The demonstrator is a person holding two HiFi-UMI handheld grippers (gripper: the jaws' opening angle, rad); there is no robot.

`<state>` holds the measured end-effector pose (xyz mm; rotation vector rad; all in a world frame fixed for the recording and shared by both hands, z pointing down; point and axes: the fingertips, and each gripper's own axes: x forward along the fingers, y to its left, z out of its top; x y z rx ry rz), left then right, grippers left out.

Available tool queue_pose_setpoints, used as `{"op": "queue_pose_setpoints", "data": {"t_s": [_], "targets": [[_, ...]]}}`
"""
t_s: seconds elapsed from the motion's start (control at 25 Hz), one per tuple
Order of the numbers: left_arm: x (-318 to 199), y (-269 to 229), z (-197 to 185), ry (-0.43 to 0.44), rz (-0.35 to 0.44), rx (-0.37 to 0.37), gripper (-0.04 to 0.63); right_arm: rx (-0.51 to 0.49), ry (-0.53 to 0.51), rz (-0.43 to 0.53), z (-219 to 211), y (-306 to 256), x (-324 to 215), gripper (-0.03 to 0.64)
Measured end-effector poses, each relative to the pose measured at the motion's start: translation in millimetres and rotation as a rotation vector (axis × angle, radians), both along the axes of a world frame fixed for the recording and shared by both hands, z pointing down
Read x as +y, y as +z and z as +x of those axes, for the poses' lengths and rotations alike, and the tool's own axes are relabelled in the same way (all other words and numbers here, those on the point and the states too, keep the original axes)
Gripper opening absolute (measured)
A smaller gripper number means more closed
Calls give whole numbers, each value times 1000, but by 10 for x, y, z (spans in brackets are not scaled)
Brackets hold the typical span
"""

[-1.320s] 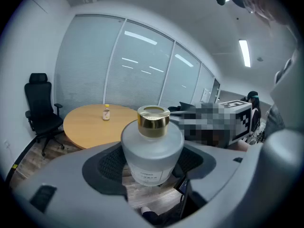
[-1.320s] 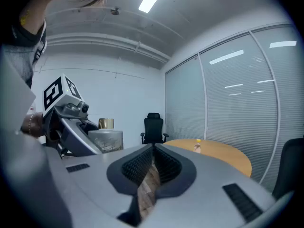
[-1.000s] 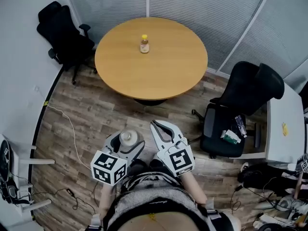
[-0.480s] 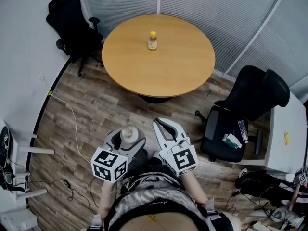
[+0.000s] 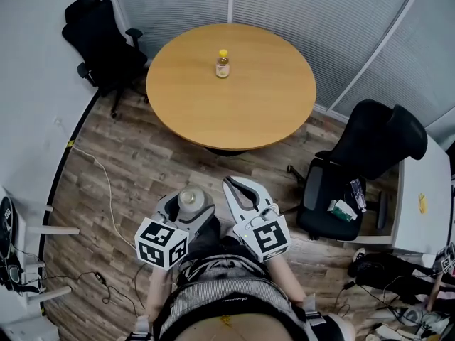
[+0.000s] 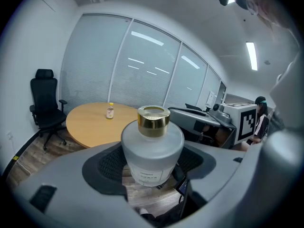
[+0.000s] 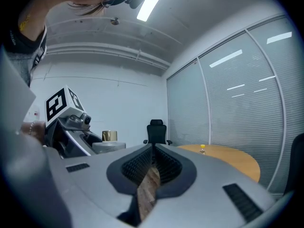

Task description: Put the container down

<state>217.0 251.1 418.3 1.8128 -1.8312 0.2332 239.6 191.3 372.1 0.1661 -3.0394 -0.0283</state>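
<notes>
Hand-held grippers sit side by side at lower centre of the head view, above the floor (image 5: 142,169), close to the person's torso. Of the two, the left hand-held gripper (image 5: 190,206) is clamped on the container (image 6: 152,148): a frosted, round-shouldered glass body with a gold cap (image 6: 153,119) and a white label. It stands upright, and the dark pads press its lower sides. The right hand-held gripper (image 7: 153,148) is clenched on nothing. Its pads meet at the tips, with only a thin slit of floor showing between them lower down. It lies just beside the left one, the two not touching.

Container is in the air, resting on nothing, well apart from the surface (image 5: 234,112), a round wooden top at upper centre. On that top one small bottle (image 5: 222,64) with a yellow cap stands upright, toward the far side. One black chair (image 5: 99,38) is at upper left by the wall, and another chair (image 5: 355,162) is at right.
</notes>
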Motion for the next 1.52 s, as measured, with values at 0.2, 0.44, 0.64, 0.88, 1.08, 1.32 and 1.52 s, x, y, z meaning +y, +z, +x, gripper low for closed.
{"op": "queue_pose_setpoints", "data": {"t_s": [0.2, 0.44, 0.64, 0.88, 1.08, 1.32, 1.52], "targets": [[-183, -9, -263, 25, 3, 3, 339, 12, 38, 6, -223, -5, -191, 32], [-397, -59, -596, 58, 12, -8, 339, 16, 59, 23, -552, -57, -375, 32], [-545, -33, -843, 73, 13, 2, 339, 23, 70, 6, -815, -51, -495, 32], [-660, -5, -1069, 85, 10, 13, 339, 31, 66, 21, -1061, -18, -597, 32], [-716, 28, -1250, 96, 8, 11, 339, 33, 71, 19, -1239, 14, -633, 32], [-783, 61, -1386, 125, 4, 13, 339, 45, 89, 15, -1390, 68, -686, 32], [-792, 69, -1491, 147, 1, 8, 339, 50, 129, -38, -1508, 94, -693, 32]]}}
